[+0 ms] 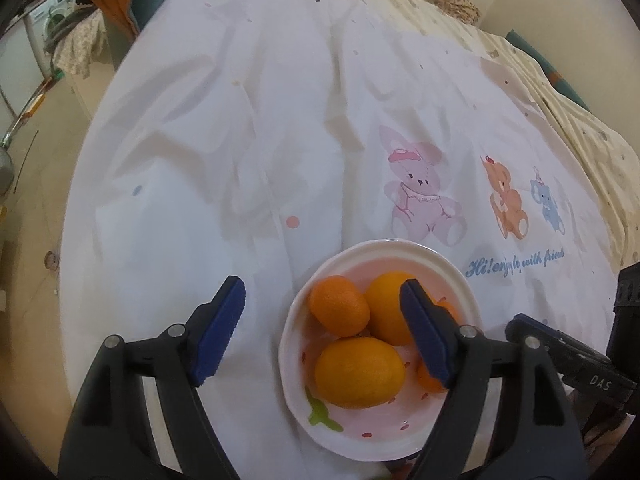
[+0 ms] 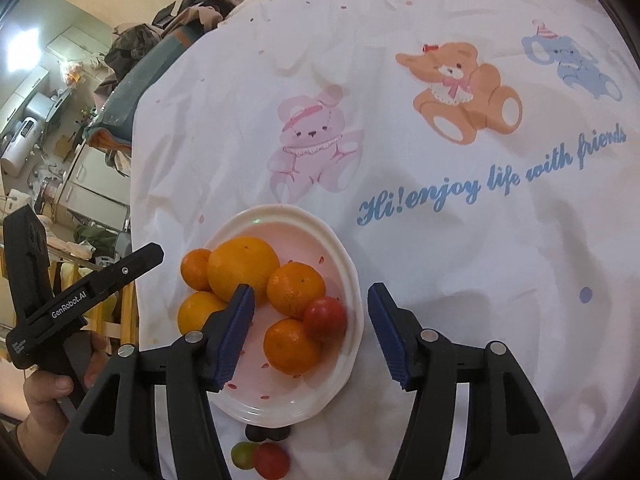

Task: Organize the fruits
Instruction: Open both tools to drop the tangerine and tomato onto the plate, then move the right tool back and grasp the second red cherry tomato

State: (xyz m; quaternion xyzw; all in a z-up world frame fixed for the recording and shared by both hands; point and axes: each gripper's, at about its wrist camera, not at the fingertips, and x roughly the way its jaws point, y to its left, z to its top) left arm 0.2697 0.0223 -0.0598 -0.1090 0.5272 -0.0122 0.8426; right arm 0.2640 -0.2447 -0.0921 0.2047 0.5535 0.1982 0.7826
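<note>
The pink-and-white plate (image 2: 340, 344) lies on a white sheet (image 2: 460, 280) printed with cartoon animals, and it carries a heap of citrus: a large orange (image 2: 243, 266), several smaller mandarins (image 2: 295, 288) and one small red fruit (image 2: 325, 319) touching two of the mandarins. The right gripper (image 2: 311, 336) hovers low over the plate's near half with its blue-padded jaws spread wide and nothing between them, one finger over the plate's middle, the other just past its right rim. The left gripper (image 1: 323, 336) is likewise spread wide and empty, its right finger (image 1: 426, 340) above the fruit and its left finger over bare sheet beside the plate. Only the right wrist view shows the red fruit, two more small fruits, one green (image 2: 244, 455) and one red (image 2: 271, 461), lying off the plate on the sheet at its near edge, and a bare hand (image 2: 60, 384) gripping the left tool's handle, which reads "GenRobot.AI". The left wrist view shows a green leaf motif (image 1: 322, 416) painted on the plate. The sheet reads "Hi! enjoy life with friends" in blue script.
</note>
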